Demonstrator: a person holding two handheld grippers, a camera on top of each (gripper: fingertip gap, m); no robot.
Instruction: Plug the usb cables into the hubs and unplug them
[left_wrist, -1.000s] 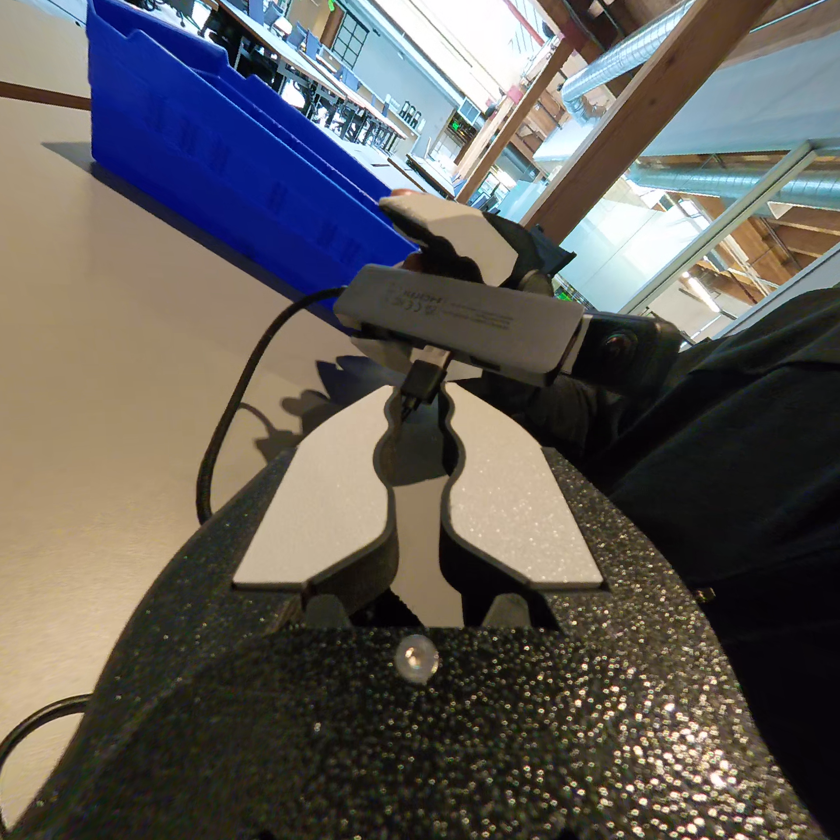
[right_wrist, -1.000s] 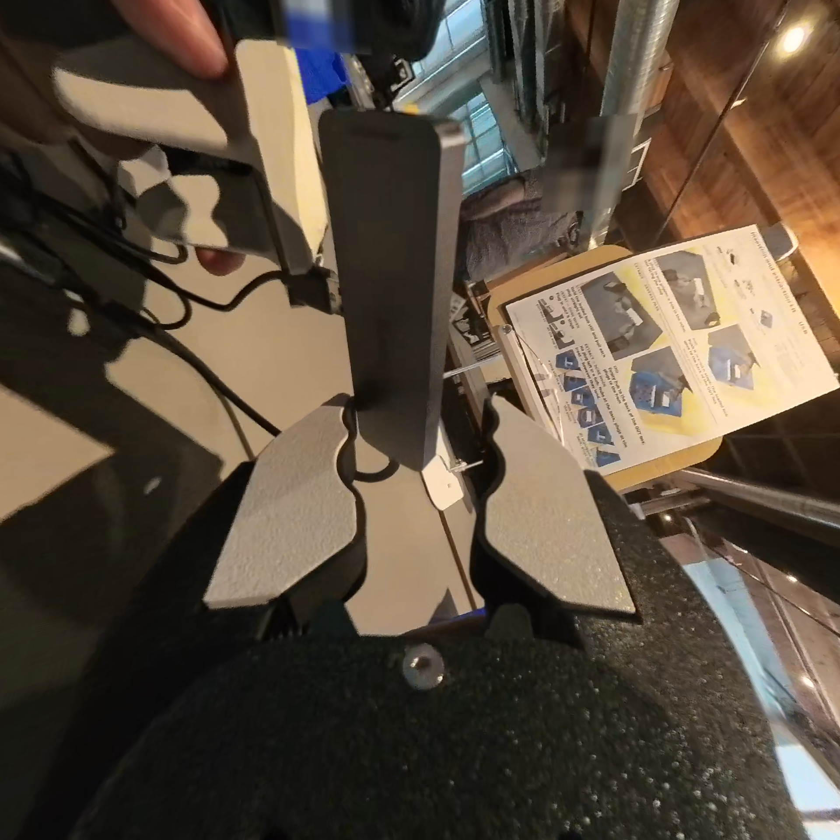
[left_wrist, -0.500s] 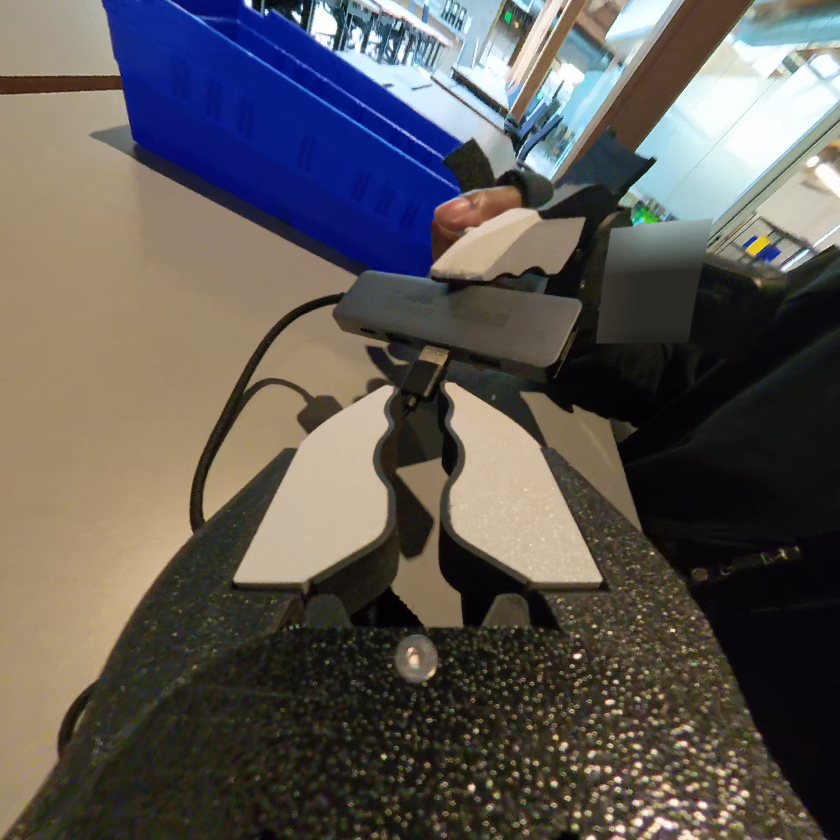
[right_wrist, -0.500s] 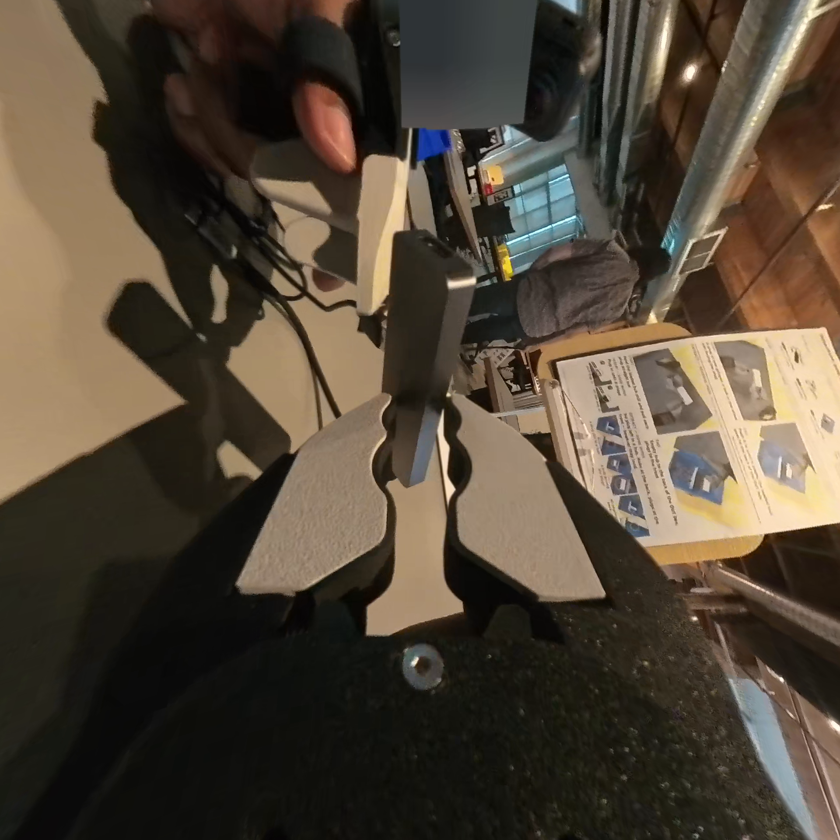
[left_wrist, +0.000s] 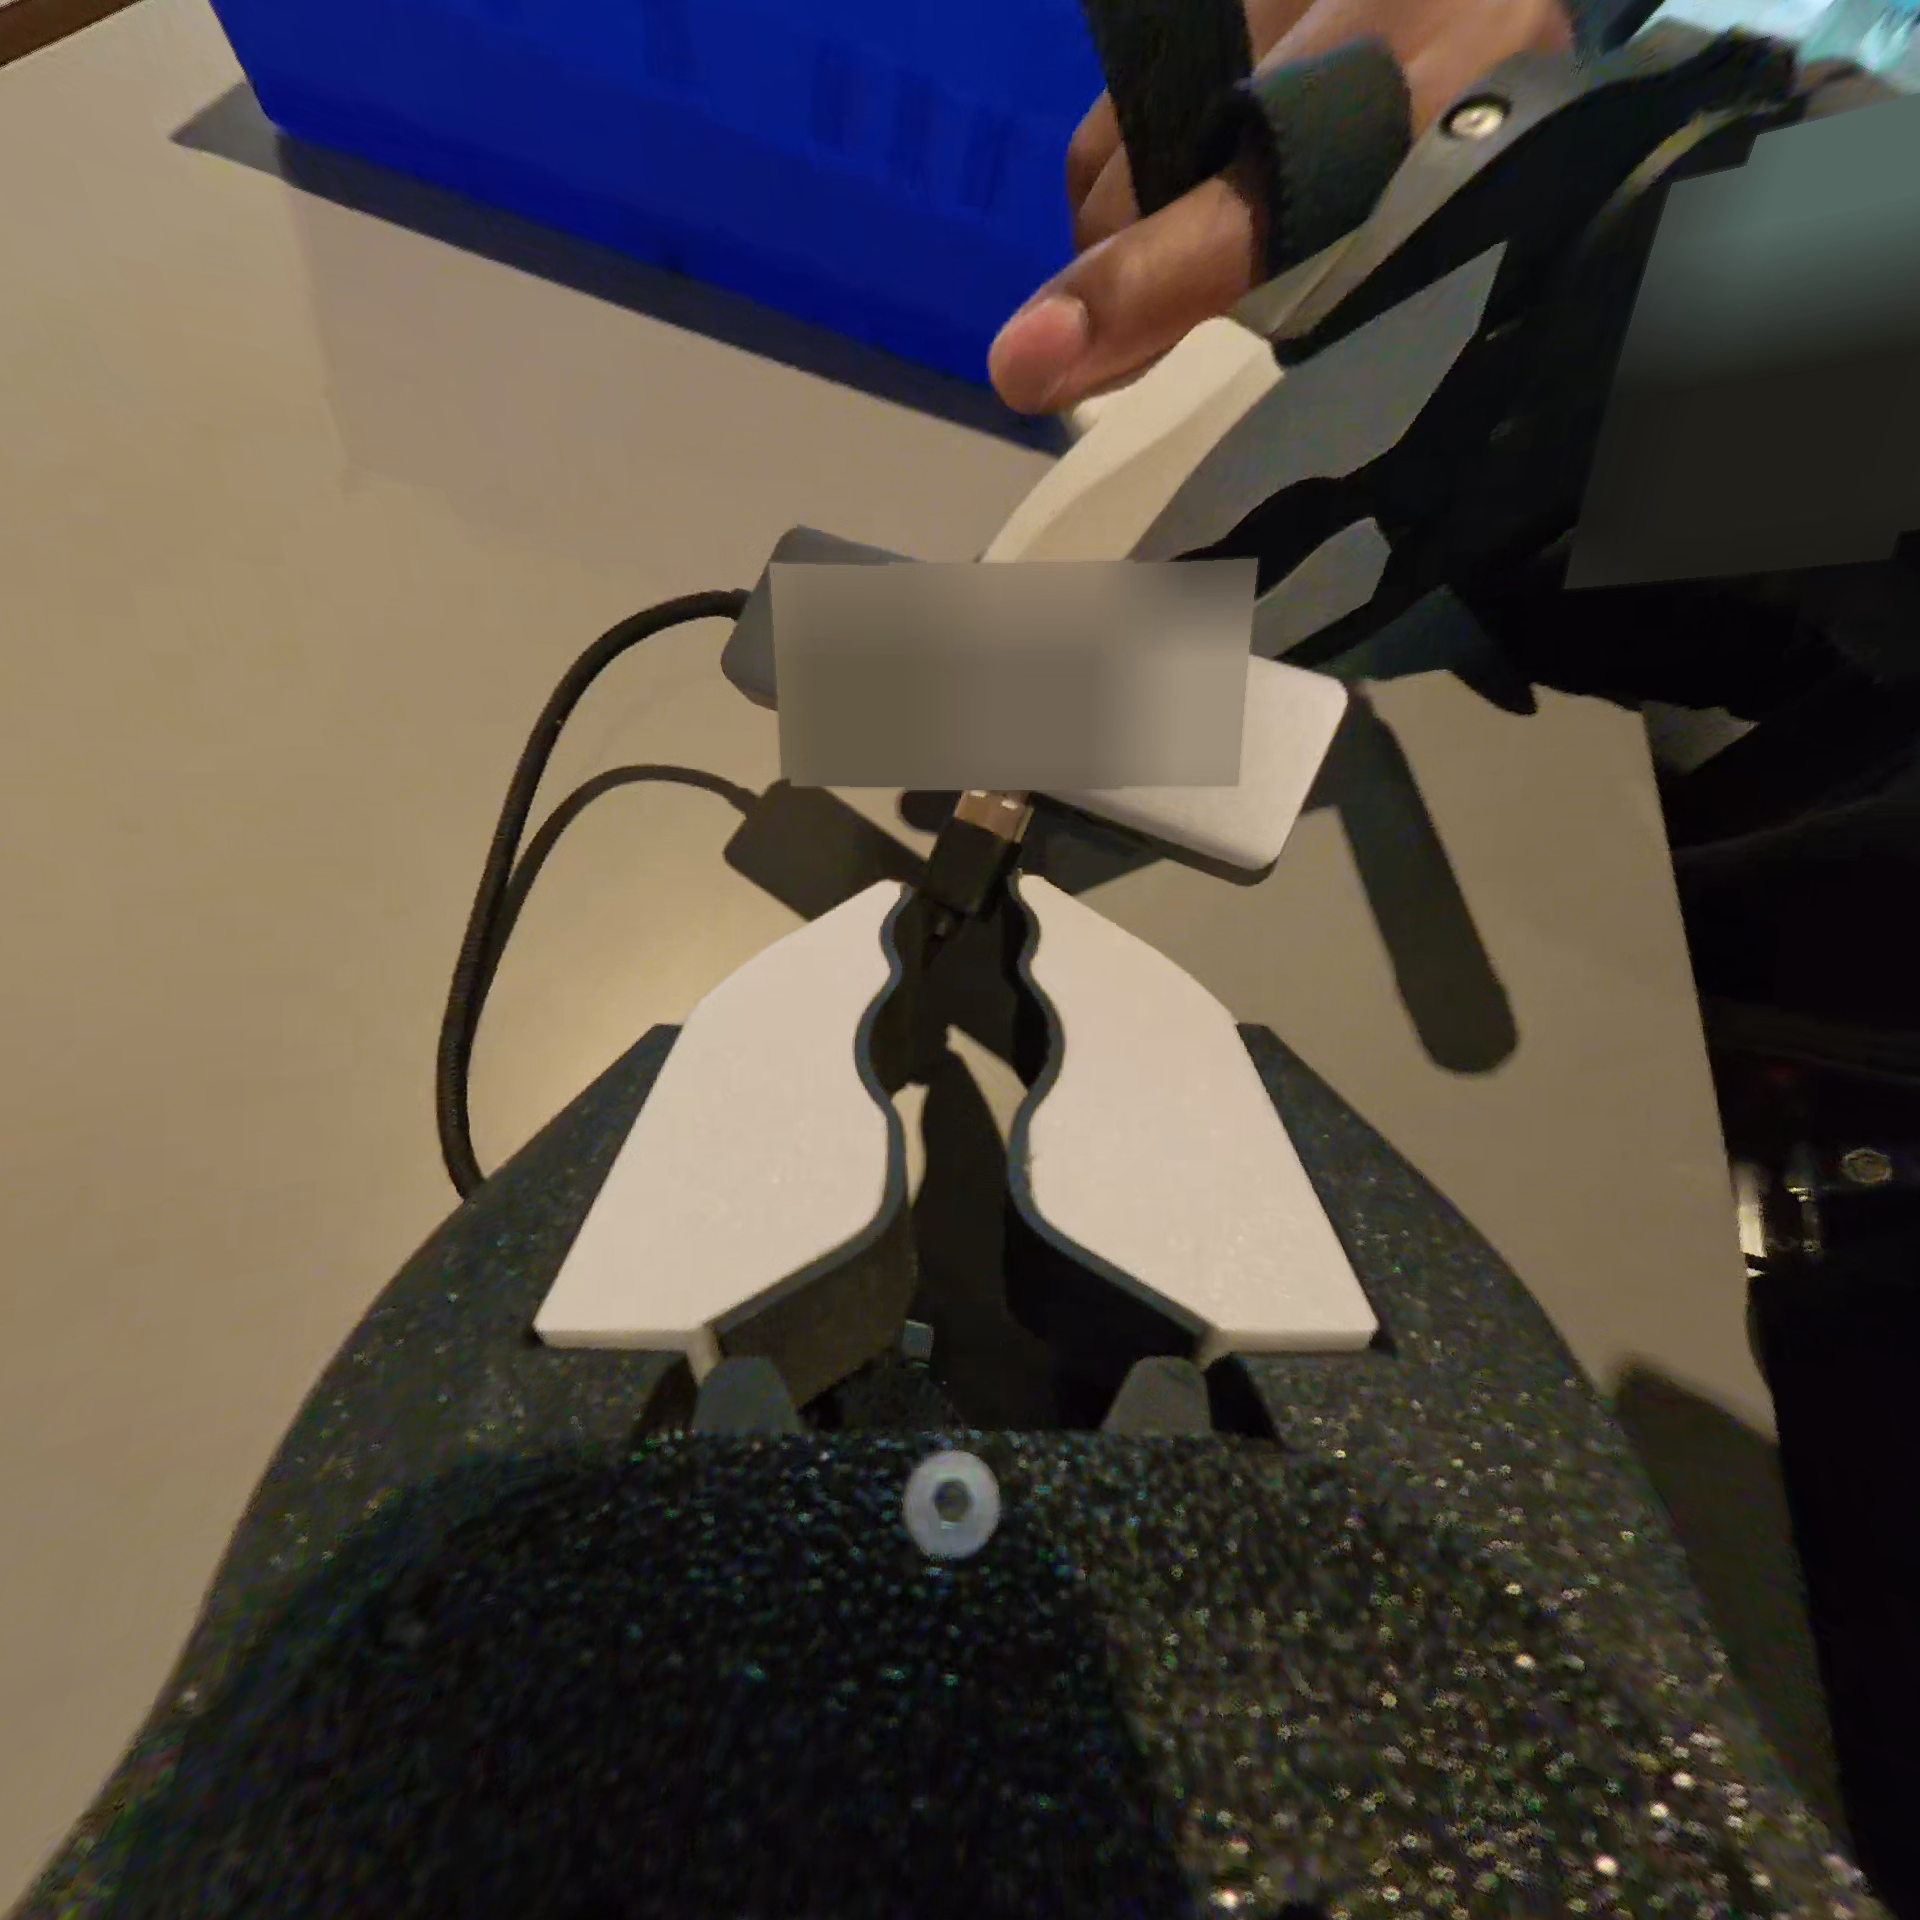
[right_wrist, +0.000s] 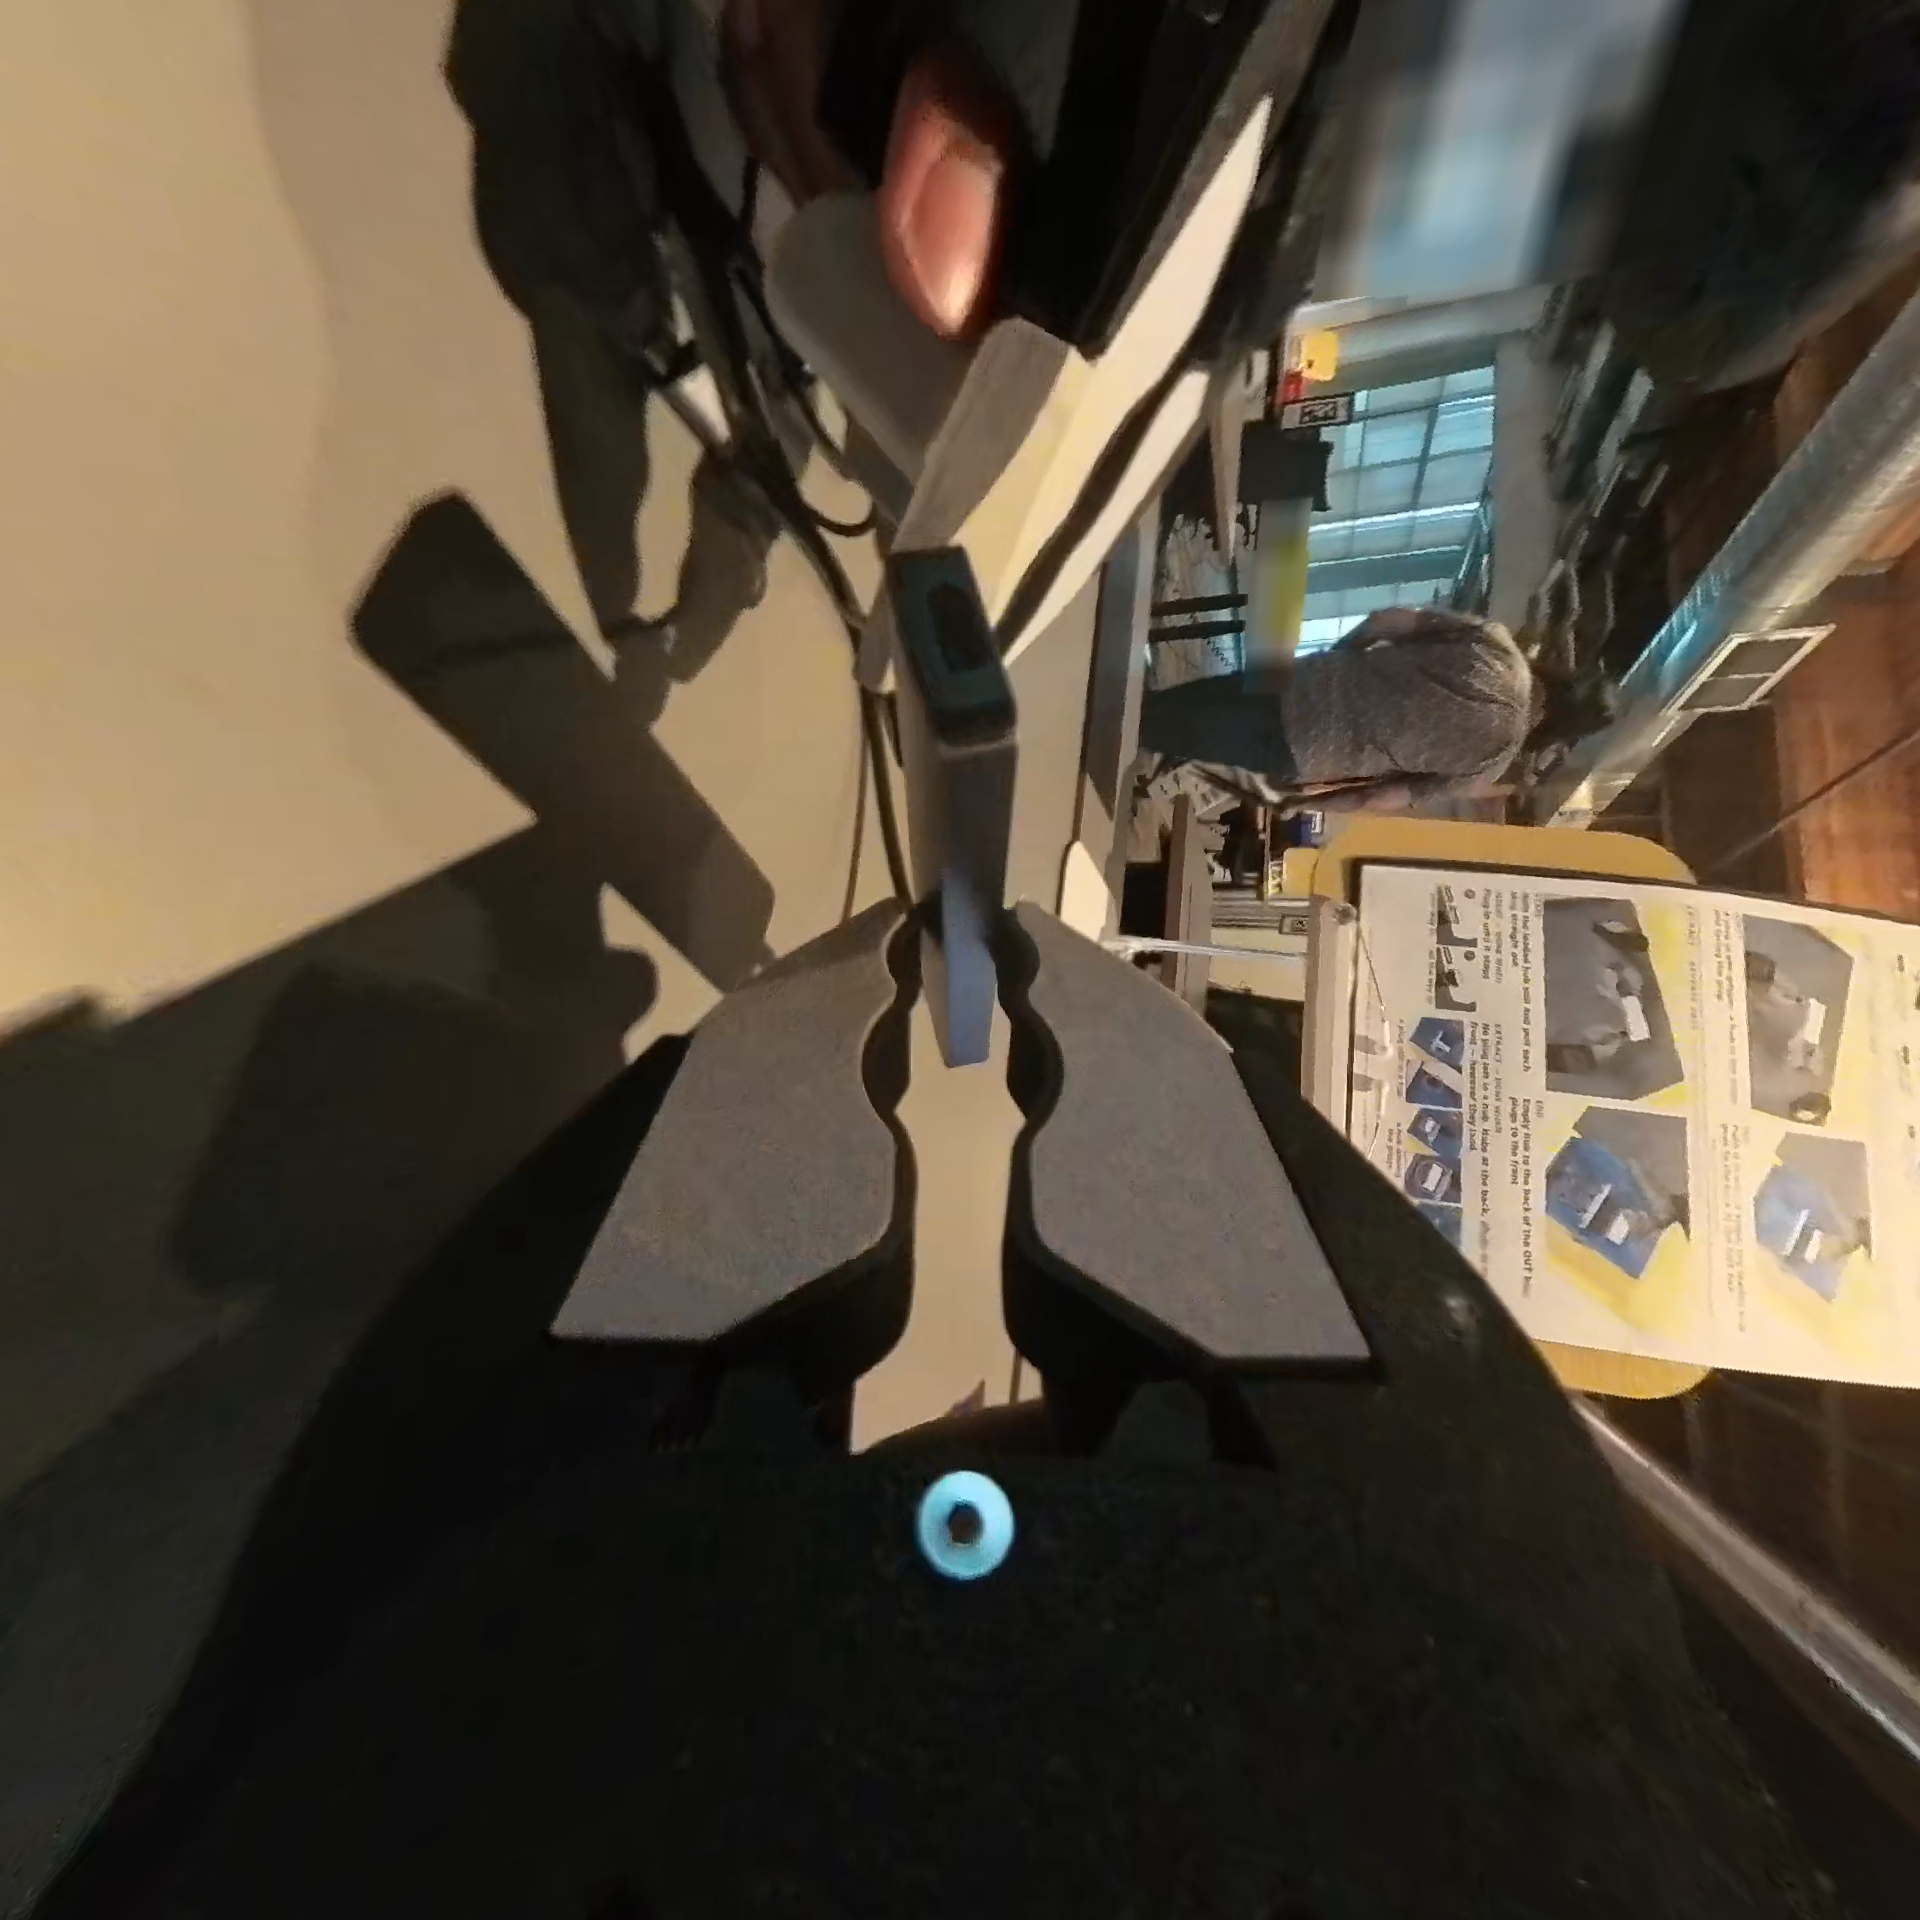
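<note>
left gripper (left_wrist: 958, 914) is pinched tight on the black plug (left_wrist: 971, 868) of a usb cable (left_wrist: 488, 935), its metal tip poking out toward the near edge of the hub (left_wrist: 750, 649), and whether the tip sits inside a port is hard to tell because a blurred patch covers most of that hub. the braided cable loops away to the left over the beige worktop (left_wrist: 260, 623). over on the other side, the right gripper (right_wrist: 961, 925) is clamped on the grey hub's (right_wrist: 961, 821) end, holding it edge-on and off the worktop, with a dark port on the end face looking back at the camera. in the left wrist view that same right gripper (left_wrist: 1164, 644) comes in from the upper right, one white finger (left_wrist: 1132, 457) above the hub and one below, a person's hand (left_wrist: 1164, 260) strapped over it. the hub's shadow falls on the worktop just beneath. a blue bin (left_wrist: 665, 135) stands well behind along the far edge. in the right wrist view, a sheet with photos (right_wrist: 1621, 1132) on a brown board sits off to the right, and a person in grey (right_wrist: 1403, 707) is far off in the background.
</note>
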